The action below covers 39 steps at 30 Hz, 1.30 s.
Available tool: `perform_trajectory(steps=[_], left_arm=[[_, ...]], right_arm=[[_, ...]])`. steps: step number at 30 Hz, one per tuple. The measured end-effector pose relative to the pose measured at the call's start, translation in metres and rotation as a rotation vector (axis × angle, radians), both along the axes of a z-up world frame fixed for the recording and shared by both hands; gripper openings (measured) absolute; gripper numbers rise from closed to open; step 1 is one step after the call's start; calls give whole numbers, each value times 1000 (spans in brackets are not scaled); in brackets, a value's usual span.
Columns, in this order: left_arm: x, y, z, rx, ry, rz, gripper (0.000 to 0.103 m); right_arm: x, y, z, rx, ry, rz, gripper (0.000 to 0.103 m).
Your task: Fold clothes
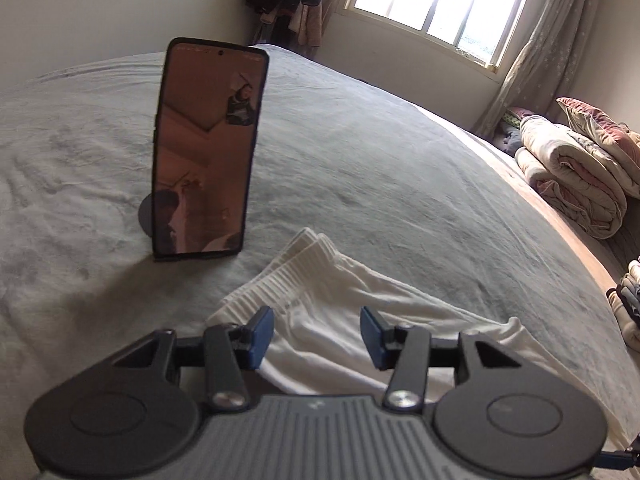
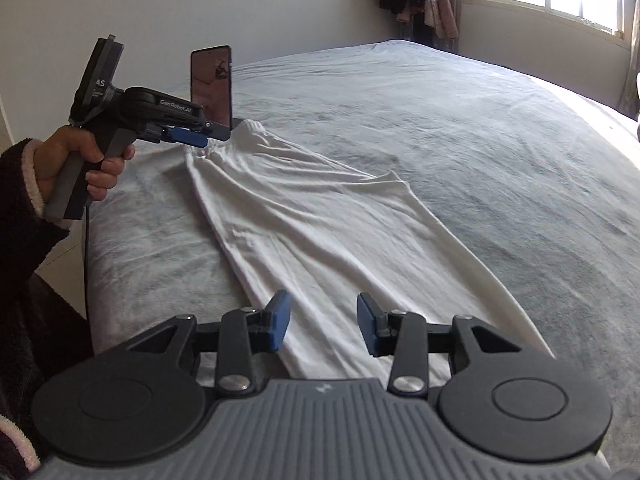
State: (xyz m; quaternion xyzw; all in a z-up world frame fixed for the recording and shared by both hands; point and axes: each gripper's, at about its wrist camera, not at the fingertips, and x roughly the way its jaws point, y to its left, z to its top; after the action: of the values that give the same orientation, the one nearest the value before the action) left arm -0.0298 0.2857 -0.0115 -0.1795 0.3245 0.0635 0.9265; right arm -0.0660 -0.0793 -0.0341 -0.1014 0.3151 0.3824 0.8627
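Garment [image 2: 320, 232] lay long and rumpled on the bed [image 2: 460, 140], ribbed end just beside the phone [image 1: 208, 148], plain end near you, away from the phone. Your left gripper [image 1: 317, 338] hovered over the ribbed end, fingers part open, nothing between them. Your right gripper [image 2: 323, 326] hung over the end farthest from the phone, fingers likewise part open and empty. Before folding, you'd have done well to smooth the ridges, square the edges, then pinch both layers at each corner.
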Motion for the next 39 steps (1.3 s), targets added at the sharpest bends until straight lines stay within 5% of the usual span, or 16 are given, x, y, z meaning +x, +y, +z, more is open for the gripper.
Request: perform_trajectory(steps=[3, 8, 10, 13, 15, 17, 23, 29, 34, 39], left_arm=[[-11, 25, -4, -89, 51, 46, 49], [-11, 50, -29, -352, 81, 79, 47], [-9, 51, -36, -373, 55, 104, 39], [-4, 48, -42, -325, 40, 145, 12], [-4, 44, -42, -315, 33, 165, 8], [-5, 40, -40, -303, 25, 186, 6], [-2, 24, -31, -158, 61, 166, 6], [-7, 28, -23, -112, 56, 175, 24], [-17, 22, 6, -2, -68, 53, 25], [-14, 0, 0, -36, -113, -176, 25]], right_arm=[[-9, 23, -7, -29, -12, 65, 41], [-7, 44, -23, -101, -33, 78, 41], [-4, 47, -29, -145, -55, 65, 39], [-3, 49, -34, -192, -81, 49, 26], [-2, 50, -36, -214, -90, 44, 6], [0, 48, -33, -209, -77, 46, 3], [10, 23, -11, -70, 46, 69, 3], [0, 41, -31, -164, 26, 106, 12], [15, 34, -8, -77, 59, 83, 38], [49, 49, 5, -33, 9, 28, 38]])
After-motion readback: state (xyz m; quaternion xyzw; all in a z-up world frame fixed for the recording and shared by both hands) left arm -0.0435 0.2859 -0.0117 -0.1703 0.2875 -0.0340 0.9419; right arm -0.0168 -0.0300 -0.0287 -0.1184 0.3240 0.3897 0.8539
